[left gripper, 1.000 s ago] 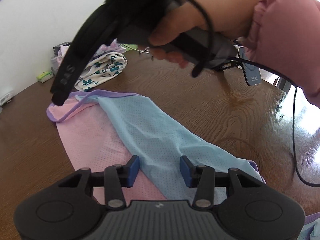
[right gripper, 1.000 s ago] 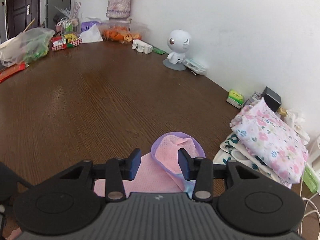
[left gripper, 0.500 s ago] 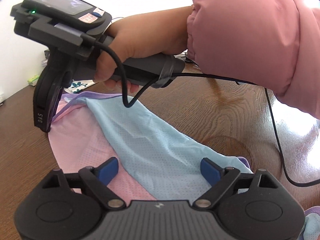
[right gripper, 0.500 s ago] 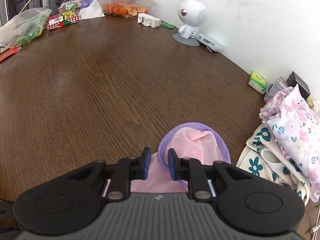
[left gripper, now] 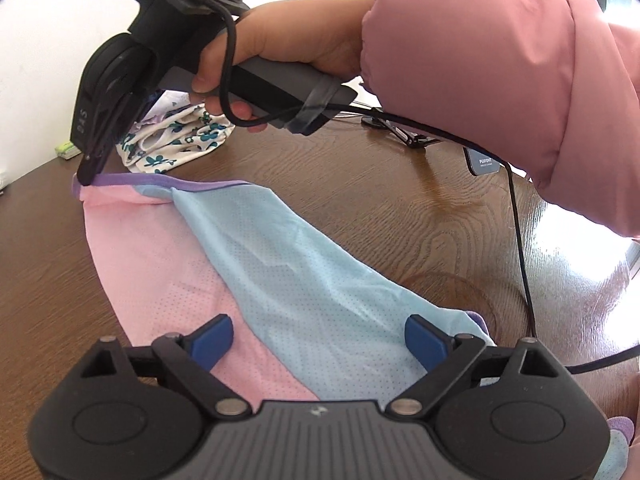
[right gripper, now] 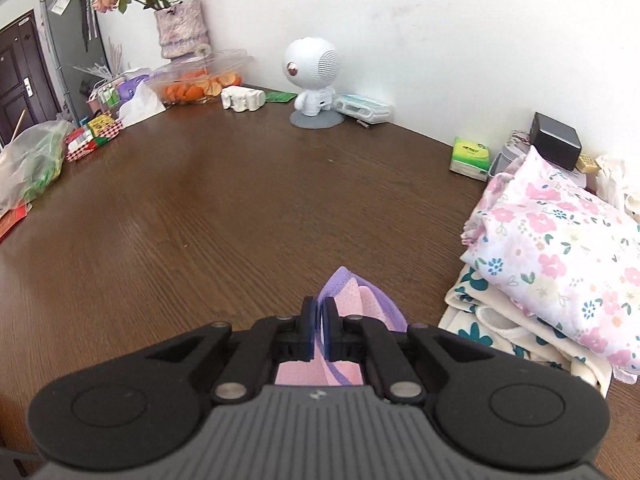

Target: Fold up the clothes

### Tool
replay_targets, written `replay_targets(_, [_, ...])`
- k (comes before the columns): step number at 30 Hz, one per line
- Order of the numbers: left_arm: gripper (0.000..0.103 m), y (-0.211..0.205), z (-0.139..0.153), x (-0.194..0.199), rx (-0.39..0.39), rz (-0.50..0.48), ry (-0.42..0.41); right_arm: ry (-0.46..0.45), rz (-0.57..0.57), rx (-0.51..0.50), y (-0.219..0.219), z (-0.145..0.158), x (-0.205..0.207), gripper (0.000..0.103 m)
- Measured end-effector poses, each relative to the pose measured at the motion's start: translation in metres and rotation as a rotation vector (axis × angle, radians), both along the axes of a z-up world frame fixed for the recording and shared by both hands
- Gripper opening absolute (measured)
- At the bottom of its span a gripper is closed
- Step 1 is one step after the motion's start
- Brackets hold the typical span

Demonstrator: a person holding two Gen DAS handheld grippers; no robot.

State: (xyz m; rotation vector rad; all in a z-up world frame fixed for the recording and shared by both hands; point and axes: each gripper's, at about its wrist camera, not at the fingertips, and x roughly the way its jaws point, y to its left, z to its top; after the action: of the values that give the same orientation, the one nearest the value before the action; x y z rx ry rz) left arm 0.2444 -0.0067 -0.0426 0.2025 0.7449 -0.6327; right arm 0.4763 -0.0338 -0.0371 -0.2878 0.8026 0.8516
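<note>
Left tongs spread wide and opening further, blue pads hanging just over the pink-and-blue garment without pressing it. Right tongs clamped tight on the garment's purple-trimmed pink corner, seen from the left view at the far left end, gripped by a hand in a pink sleeve. Garment lying flat across the brown worktop, pink panel to the left, blue to the right. Further right on the worktop, a folded stack of floral clothes, just beside the held corner. Near the wall, a white robot figure.
</note>
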Motion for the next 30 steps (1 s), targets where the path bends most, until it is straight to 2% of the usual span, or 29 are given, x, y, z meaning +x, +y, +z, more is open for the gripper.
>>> replay_targets(5, [0.093,0.0,-0.003,-0.003,0.006,-0.001,-0.008,-0.004,-0.104,-0.011,-0.011,-0.014,0.021,0.003])
replay_targets(9, [0.093,0.0,-0.005,-0.005,0.008,-0.002,-0.01,-0.017,-0.134,-0.044,-0.015,-0.029,0.032,0.003])
replay_targets(12, [0.093,0.0,-0.006,-0.005,0.007,-0.002,-0.011,-0.016,-0.152,0.01,-0.023,-0.029,0.032,0.006])
replay_targets(13, [0.093,0.0,-0.006,-0.005,0.007,-0.003,-0.011,-0.016,-0.157,0.035,-0.026,-0.028,0.031,0.012])
replay_targets(14, [0.093,0.0,-0.006,-0.006,0.007,-0.002,-0.012,-0.016,-0.163,0.065,-0.031,-0.026,0.03,0.025])
replay_targets(16, [0.093,0.0,-0.007,-0.006,0.007,-0.002,-0.012,-0.019,-0.158,0.123,-0.043,-0.013,0.022,0.039])
replay_targets(18, [0.093,0.0,-0.008,-0.006,0.007,-0.002,-0.013,-0.018,-0.143,0.156,-0.054,-0.003,0.013,0.039])
replay_targets(19, [0.093,0.0,-0.009,-0.006,0.007,-0.002,-0.013,-0.009,-0.133,0.141,-0.058,-0.004,0.008,0.039])
replay_targets(22, [0.093,0.0,-0.01,-0.007,0.009,-0.002,-0.015,0.027,-0.106,0.098,-0.069,-0.014,-0.003,0.038])
replay_targets(26, [0.093,0.0,-0.011,-0.007,0.011,-0.003,-0.017,0.071,-0.093,0.106,-0.076,-0.03,-0.006,0.035])
replay_targets(27, [0.093,0.0,-0.01,-0.007,0.01,-0.003,-0.017,0.077,-0.097,0.102,-0.076,-0.033,-0.004,0.033])
replay_targets(29, [0.093,0.0,-0.01,-0.007,0.01,-0.003,-0.017,0.09,-0.106,0.094,-0.077,-0.039,-0.002,0.005])
replay_targets(30, [0.093,0.001,-0.01,-0.007,0.009,-0.004,-0.017,0.097,-0.11,0.09,-0.077,-0.042,0.0,0.004])
